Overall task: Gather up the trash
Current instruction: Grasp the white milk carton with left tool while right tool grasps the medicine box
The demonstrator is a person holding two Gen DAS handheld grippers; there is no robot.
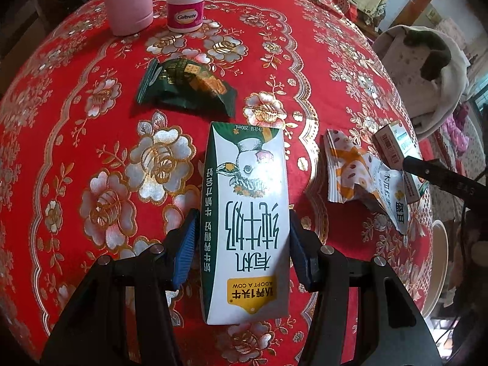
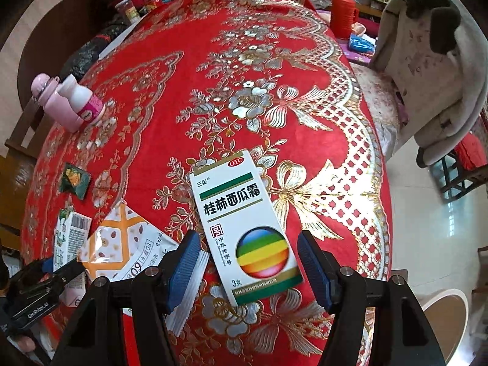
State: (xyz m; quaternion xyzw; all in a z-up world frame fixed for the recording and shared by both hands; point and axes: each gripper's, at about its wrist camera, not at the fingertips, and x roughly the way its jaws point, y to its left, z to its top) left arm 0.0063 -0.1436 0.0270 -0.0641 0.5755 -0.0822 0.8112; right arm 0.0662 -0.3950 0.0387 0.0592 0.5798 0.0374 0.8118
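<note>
Nearest in the left wrist view: white-and-green 200 mL milk carton w/ cow print, lying flat on the table, which has a red cloth w/ gold and silver flowers. Left gripper straddles the carton's near half; blue pads touch both long sides, so jaws are closed on it. Far of the carton lies a dark green cracker wrapper, crumpled. Far left stand a pink plastic bottle and, just right of it, a white Caltrate bottle w/ pink label. Right of the carton: torn white-and-orange snack bag, touching the edge of a small white box w/ barcode at the table's right side.

Right wrist view: white medicine box w/ green stripes and rainbow ball print lies flat, tilted a bit, between the fingers of the right gripper. Jaws are spread; gap shows on both sides, pads not touching the box. Left of it, the snack bag and carton appear again, w/ the other gripper at the near left. Pale cloth-draped chair stands far right, off the table.
</note>
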